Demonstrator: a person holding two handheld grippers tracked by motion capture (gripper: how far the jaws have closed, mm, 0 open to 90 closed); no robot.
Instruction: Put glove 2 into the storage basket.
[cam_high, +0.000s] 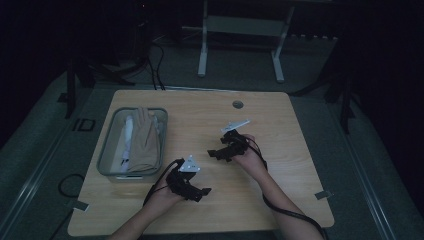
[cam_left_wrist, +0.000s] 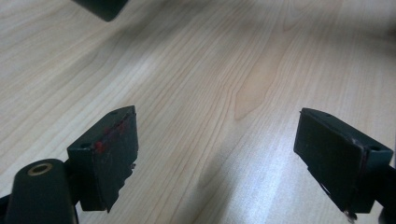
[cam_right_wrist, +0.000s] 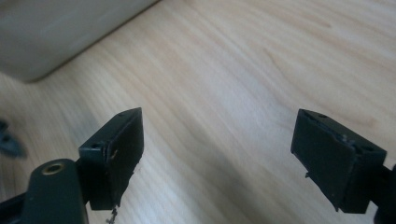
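two grippers over a wooden table (cam_high: 260, 125), one grey bin (cam_high: 107, 155) of folded cloths (cam_high: 142, 142).
left gripper (cam_high: 200, 192) and right gripper (cam_high: 215, 154) hover low near mid-table, jaws spread, grasping nothing; the bin sits just left of them.

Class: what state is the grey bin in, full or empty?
Not empty: the grey bin holds beige gloves and white cloth, heaped to its rim.
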